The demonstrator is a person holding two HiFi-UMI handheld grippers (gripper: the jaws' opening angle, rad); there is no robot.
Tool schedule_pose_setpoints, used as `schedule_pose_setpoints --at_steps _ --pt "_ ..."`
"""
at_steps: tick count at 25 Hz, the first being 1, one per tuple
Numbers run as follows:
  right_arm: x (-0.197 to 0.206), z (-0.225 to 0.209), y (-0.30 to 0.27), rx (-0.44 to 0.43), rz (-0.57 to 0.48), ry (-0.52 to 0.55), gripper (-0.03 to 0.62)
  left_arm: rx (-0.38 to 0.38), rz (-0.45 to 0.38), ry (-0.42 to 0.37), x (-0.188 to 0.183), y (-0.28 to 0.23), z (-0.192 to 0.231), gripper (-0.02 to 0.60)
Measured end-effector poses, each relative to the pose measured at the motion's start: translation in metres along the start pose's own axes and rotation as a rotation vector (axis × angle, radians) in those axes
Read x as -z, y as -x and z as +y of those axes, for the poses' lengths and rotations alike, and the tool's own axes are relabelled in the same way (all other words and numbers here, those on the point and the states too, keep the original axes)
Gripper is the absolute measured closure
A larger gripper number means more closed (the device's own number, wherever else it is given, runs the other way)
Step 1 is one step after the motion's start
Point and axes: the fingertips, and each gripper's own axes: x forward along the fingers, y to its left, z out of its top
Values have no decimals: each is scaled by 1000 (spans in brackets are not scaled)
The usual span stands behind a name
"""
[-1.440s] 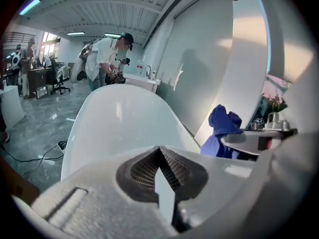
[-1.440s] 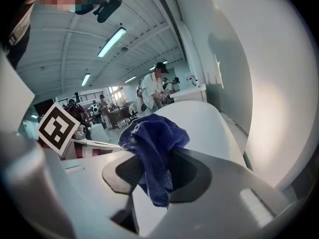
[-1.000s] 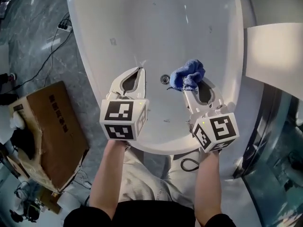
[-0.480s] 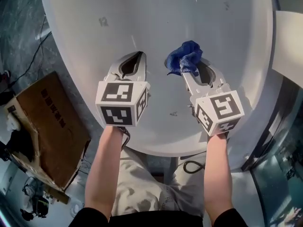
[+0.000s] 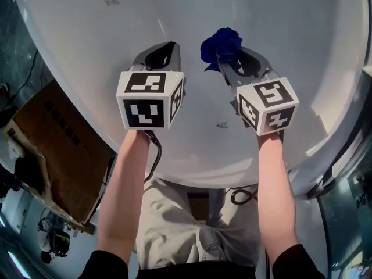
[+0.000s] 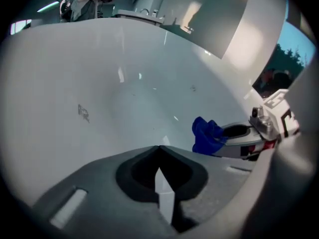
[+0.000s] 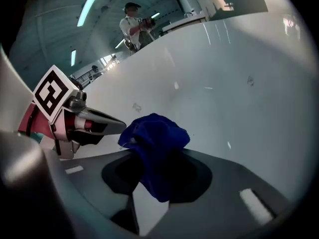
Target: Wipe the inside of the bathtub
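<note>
The blue cloth (image 5: pixel 221 44) is inside the tub (image 5: pixel 290 28), pinched tight by the right gripper (image 5: pixel 222 61). The left gripper (image 5: pixel 172 45) is closed on nothing. Best press the cloth flat on the tub and rub in slow, wide strokes

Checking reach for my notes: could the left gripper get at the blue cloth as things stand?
Probably yes: the left gripper, shut, sits beside the blue cloth clamped in the right gripper, with nothing between them.

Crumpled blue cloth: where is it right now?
In the head view the crumpled blue cloth is pinched in the right gripper, inside the white bathtub, just right of the shut left gripper.
</note>
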Motion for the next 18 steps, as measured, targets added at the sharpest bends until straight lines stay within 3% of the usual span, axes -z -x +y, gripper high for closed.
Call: schedule_pose_setpoints --at_steps 14,18 --pt "86 -25 -91 -77 183 -33 454 23 159 -60 45 -84 21 577" --pt "115 -23 -114 -112 240 -46 455 41 190 -35 61 -104 24 577"
